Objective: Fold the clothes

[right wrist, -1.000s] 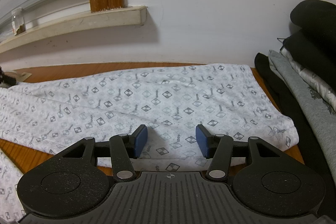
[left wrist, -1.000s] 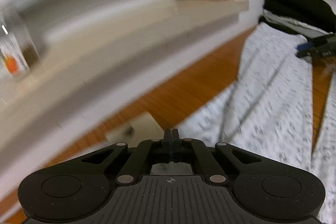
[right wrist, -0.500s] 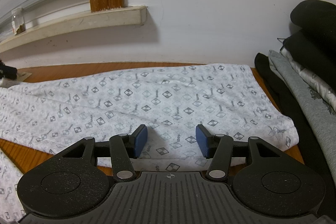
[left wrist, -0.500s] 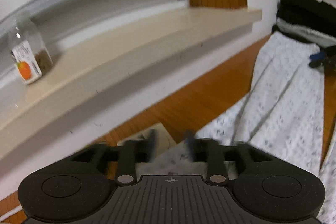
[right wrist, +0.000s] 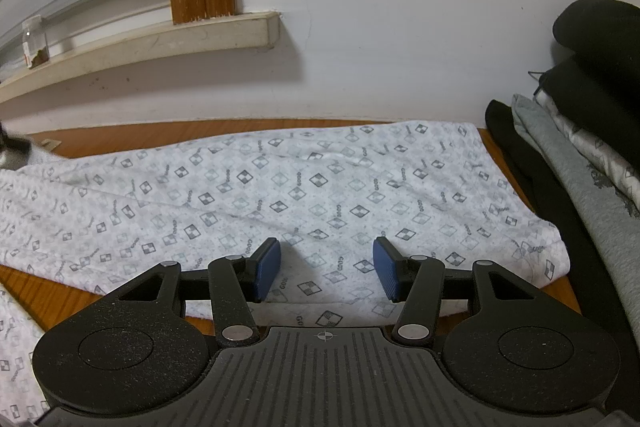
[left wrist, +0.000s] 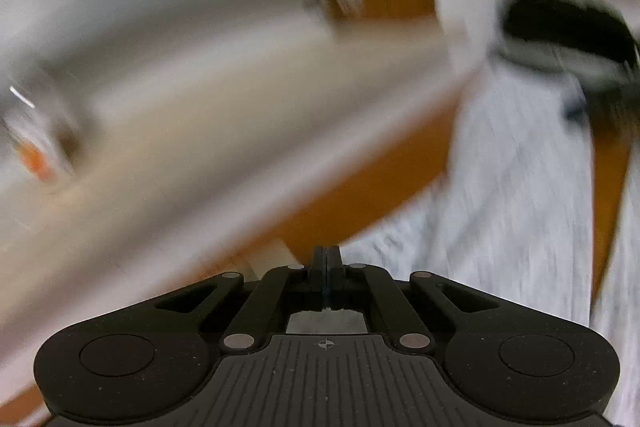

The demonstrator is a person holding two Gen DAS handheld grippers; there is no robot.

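A white garment (right wrist: 300, 187) printed with small grey diamonds lies spread across the wooden table (right wrist: 120, 135). My right gripper (right wrist: 326, 267) hovers open just above its near hem, blue pads (right wrist: 266, 269) apart with only flat cloth below them. My left gripper (left wrist: 326, 267) is shut at the garment's far left end, and the cloth there looks pinched and slightly raised. From the right wrist view that left gripper (right wrist: 14, 143) is a dark blur at the left edge. The left wrist view is motion-blurred; the garment (left wrist: 520, 207) runs away to its right.
A pile of folded dark and grey clothes (right wrist: 580, 167) stands at the table's right end, against the white wall. A window sill (right wrist: 160, 43) juts out above the table's back left, with a small jar (right wrist: 35, 43) on it. A beige scrap (left wrist: 272, 259) lies beside the left gripper.
The left gripper opened over the garment's end, then shut again and rose a little; its view has swung and blurred. The right gripper has stayed still and open.
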